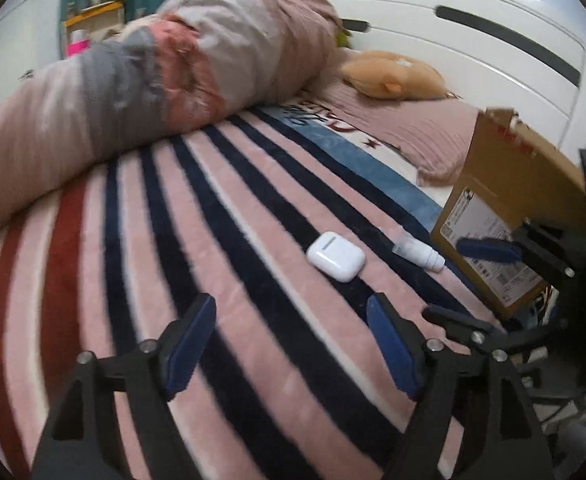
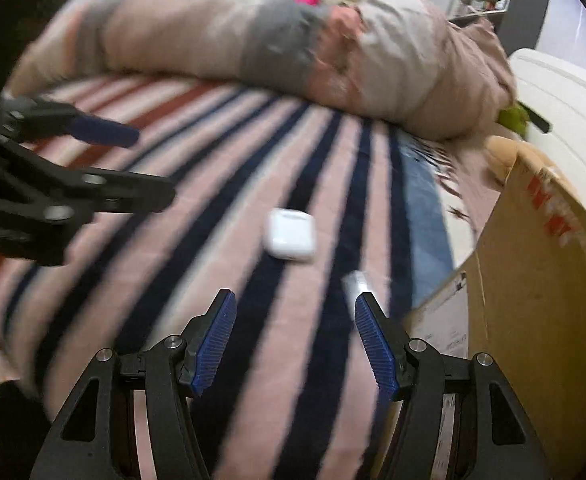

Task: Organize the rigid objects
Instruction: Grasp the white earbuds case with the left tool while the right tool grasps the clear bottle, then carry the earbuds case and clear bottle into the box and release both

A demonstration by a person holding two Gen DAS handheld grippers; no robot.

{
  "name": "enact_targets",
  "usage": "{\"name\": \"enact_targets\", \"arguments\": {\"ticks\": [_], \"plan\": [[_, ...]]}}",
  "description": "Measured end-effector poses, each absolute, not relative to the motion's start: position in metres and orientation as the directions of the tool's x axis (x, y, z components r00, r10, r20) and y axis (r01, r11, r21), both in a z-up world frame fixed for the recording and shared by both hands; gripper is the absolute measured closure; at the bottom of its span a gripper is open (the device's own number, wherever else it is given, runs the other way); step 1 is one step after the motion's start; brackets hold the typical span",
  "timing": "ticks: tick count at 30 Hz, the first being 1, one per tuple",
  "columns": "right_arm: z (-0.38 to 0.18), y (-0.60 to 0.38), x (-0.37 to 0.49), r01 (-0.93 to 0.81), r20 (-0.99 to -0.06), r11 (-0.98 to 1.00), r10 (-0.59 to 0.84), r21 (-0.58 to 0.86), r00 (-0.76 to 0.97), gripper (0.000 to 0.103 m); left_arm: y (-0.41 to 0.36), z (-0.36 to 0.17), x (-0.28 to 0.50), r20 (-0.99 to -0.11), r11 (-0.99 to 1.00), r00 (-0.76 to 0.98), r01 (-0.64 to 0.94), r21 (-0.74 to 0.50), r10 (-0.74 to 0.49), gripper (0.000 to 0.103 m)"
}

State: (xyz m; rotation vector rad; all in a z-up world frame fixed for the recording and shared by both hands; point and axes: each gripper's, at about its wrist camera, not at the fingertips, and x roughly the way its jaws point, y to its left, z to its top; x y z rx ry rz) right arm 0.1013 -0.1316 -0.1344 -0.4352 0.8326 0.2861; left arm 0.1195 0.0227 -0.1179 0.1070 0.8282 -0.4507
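A white earbuds case (image 1: 336, 256) lies on the striped blanket (image 1: 213, 240), with a small white bottle (image 1: 419, 253) on its side just right of it. My left gripper (image 1: 293, 312) is open and empty, short of the case. My right gripper (image 2: 293, 308) is open and empty above the blanket; the case (image 2: 291, 239) lies ahead of it and the bottle (image 2: 355, 284) is by its right fingertip, blurred. The right gripper also shows at the right edge of the left wrist view (image 1: 465, 280), and the left gripper at the left of the right wrist view (image 2: 149, 160).
An open cardboard box (image 1: 509, 192) stands on the bed to the right, also seen in the right wrist view (image 2: 533, 300). A rolled duvet (image 1: 153, 80) lies across the far side. A tan plush toy (image 1: 393, 76) rests near the white headboard (image 1: 473, 40).
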Motion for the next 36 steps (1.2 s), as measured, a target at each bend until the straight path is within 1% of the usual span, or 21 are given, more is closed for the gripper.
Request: {"name": "enact_targets", "arguments": {"ticks": [2, 4, 6, 7, 11, 13, 14, 16, 17, 18, 20, 23, 25, 27, 28, 29, 30, 31, 34, 35, 36], "plan": [[-0.147, -0.136, 0.114, -0.376, -0.759, 0.879, 0.025, -0.293, 0.65, 0.045, 0.014, -0.13, 0.135, -0.737, 0.875, 0.548, 0.469, -0.122, -0.396, 0.028], [-0.157, -0.138, 0.124, -0.347, -0.749, 0.878, -0.021, -0.331, 0.662, 0.05, 0.003, -0.142, 0.15, -0.733, 0.841, 0.508, 0.516, -0.161, -0.452, 0.028], [-0.167, -0.139, 0.132, -0.343, -0.751, 0.874, -0.037, -0.344, 0.659, 0.052, -0.007, -0.152, 0.163, -0.731, 0.809, 0.47, 0.555, -0.191, -0.495, 0.028], [-0.172, -0.14, 0.135, -0.341, -0.753, 0.87, -0.05, -0.355, 0.657, 0.054, -0.013, -0.158, 0.171, -0.736, 0.797, 0.45, 0.57, -0.2, -0.506, 0.028], [-0.184, -0.142, 0.141, -0.31, -0.709, 0.843, -0.114, -0.44, 0.696, 0.066, -0.026, -0.177, 0.194, -0.758, 0.79, 0.419, 0.579, -0.201, -0.5, 0.028], [-0.187, -0.143, 0.147, -0.307, -0.704, 0.836, -0.126, -0.455, 0.699, 0.067, -0.03, -0.183, 0.202, -0.756, 0.785, 0.411, 0.583, -0.211, -0.509, 0.028], [-0.189, -0.143, 0.148, -0.31, -0.703, 0.831, -0.13, -0.461, 0.699, 0.067, -0.031, -0.183, 0.203, -0.755, 0.783, 0.411, 0.585, -0.211, -0.511, 0.029], [-0.189, -0.146, 0.154, -0.306, -0.703, 0.831, -0.135, -0.464, 0.699, 0.067, -0.036, -0.185, 0.204, -0.758, 0.782, 0.415, 0.591, -0.196, -0.503, 0.039], [-0.19, -0.147, 0.154, -0.304, -0.703, 0.832, -0.136, -0.463, 0.698, 0.071, -0.037, -0.185, 0.204, -0.757, 0.776, 0.409, 0.598, -0.2, -0.51, 0.05], [-0.189, -0.148, 0.154, -0.29, -0.695, 0.833, -0.148, -0.471, 0.703, 0.078, -0.038, -0.185, 0.203, -0.753, 0.77, 0.407, 0.605, -0.202, -0.517, 0.051], [-0.189, -0.149, 0.154, -0.277, -0.681, 0.833, -0.153, -0.478, 0.716, 0.081, -0.036, -0.185, 0.201, -0.751, 0.77, 0.413, 0.607, -0.195, -0.515, 0.051], [-0.186, -0.149, 0.151, -0.32, -0.701, 0.844, -0.089, -0.43, 0.708, 0.082, -0.031, -0.184, 0.199, -0.751, 0.778, 0.417, 0.596, -0.199, -0.512, 0.052], [-0.182, -0.149, 0.148, -0.356, -0.724, 0.857, -0.029, -0.373, 0.689, 0.082, -0.028, -0.18, 0.192, -0.76, 0.789, 0.433, 0.591, -0.168, -0.486, 0.053], [-0.177, -0.149, 0.146, -0.394, -0.748, 0.867, 0.039, -0.304, 0.663, 0.082, -0.02, -0.176, 0.179, -0.77, 0.8, 0.444, 0.583, -0.14, -0.458, 0.056], [-0.173, -0.149, 0.144, -0.432, -0.768, 0.87, 0.104, -0.239, 0.632, 0.082, -0.014, -0.174, 0.17, -0.773, 0.808, 0.452, 0.575, -0.13, -0.446, 0.058], [-0.17, -0.149, 0.142, -0.457, -0.778, 0.87, 0.154, -0.186, 0.609, 0.082, -0.004, -0.171, 0.159, -0.775, 0.823, 0.465, 0.554, -0.123, -0.429, 0.063], [-0.165, -0.148, 0.138, -0.488, -0.785, 0.864, 0.214, -0.125, 0.581, 0.082, 0.004, -0.169, 0.151, -0.777, 0.835, 0.47, 0.535, -0.128, -0.42, 0.072], [-0.162, -0.147, 0.135, -0.518, -0.794, 0.853, 0.27, -0.066, 0.545, 0.082, 0.015, -0.167, 0.143, -0.783, 0.85, 0.473, 0.511, -0.13, -0.404, 0.076], [-0.159, -0.138, 0.129, -0.579, -0.81, 0.814, 0.368, 0.044, 0.456, 0.082, 0.033, -0.164, 0.123, -0.801, 0.873, 0.485, 0.479, -0.091, -0.35, 0.077], [-0.16, -0.136, 0.128, -0.592, -0.812, 0.803, 0.389, 0.067, 0.436, 0.082, 0.036, -0.164, 0.119, -0.806, 0.878, 0.484, 0.471, -0.087, -0.34, 0.077], [-0.161, -0.133, 0.126, -0.599, -0.814, 0.797, 0.398, 0.079, 0.422, 0.082, 0.038, -0.166, 0.118, -0.813, 0.883, 0.479, 0.46, -0.087, -0.33, 0.074]]}}
